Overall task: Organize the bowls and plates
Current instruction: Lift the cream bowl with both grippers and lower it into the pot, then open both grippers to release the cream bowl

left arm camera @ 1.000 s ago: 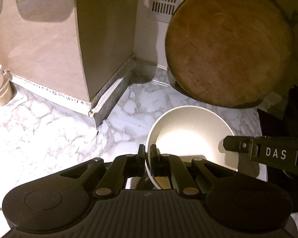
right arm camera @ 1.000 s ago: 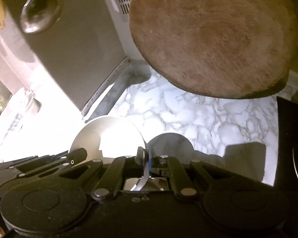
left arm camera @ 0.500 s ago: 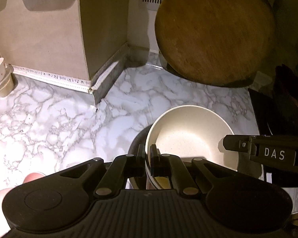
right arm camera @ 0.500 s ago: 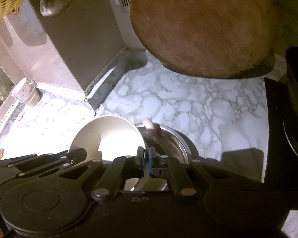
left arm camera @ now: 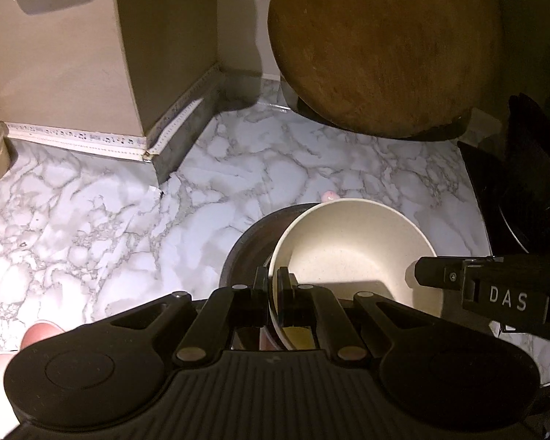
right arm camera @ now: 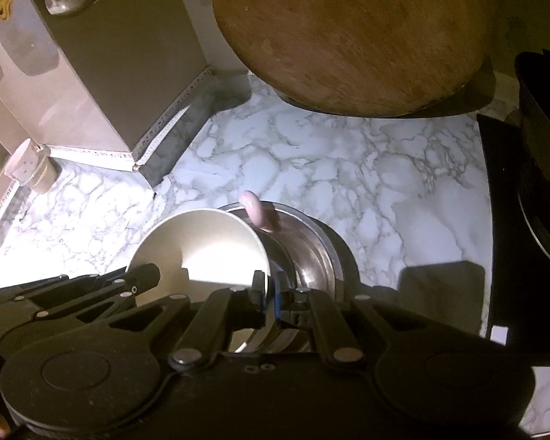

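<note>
Bowl, pinched by both closed grippers, now hangs lower over a metal bowl, nearly nested.

- Cream-white round ceramic-looking bowl: empty, speckled matte inside, tilted, rim pinched at its near edge. Sits partly over the second bowl, above the marble counter.
- Shiny round stainless-steel bowl: empty, reflective inside, dark outer rim. Directly beside and partly under the cream bowl; small pink object on its far rim, identity unclear.
</note>
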Action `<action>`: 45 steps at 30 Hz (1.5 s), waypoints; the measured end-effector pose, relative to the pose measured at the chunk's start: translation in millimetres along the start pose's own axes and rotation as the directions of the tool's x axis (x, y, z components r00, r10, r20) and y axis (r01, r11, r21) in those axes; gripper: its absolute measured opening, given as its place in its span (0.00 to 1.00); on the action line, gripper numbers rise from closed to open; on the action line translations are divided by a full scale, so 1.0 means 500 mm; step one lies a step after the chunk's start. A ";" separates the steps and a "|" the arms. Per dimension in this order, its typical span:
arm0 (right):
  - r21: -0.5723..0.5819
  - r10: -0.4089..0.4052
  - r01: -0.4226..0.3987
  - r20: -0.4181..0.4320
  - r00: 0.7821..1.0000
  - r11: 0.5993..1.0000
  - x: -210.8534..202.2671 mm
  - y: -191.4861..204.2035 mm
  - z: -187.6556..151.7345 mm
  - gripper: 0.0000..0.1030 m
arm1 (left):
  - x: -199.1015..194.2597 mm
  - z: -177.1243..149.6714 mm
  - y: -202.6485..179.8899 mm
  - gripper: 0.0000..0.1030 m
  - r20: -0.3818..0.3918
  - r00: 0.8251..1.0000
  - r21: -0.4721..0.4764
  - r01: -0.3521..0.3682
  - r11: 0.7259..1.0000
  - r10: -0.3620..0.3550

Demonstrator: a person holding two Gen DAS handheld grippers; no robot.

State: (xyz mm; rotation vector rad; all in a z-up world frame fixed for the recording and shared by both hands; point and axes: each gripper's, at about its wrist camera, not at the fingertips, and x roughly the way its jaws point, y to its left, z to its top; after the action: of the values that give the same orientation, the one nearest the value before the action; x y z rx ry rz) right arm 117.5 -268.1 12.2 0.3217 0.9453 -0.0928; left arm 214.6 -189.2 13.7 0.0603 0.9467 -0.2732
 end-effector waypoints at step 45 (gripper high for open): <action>-0.065 0.102 -0.104 -0.040 0.994 0.992 -0.005 -0.017 -0.013 0.37 | 0.005 -0.001 0.039 0.13 -0.053 0.997 0.051 0.060 0.997 -0.057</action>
State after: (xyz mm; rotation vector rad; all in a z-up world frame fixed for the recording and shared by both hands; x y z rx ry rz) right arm 109.1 -274.3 8.8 0.3106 0.9643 0.0391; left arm 220.7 -170.7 10.0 0.0889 0.9932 -0.3520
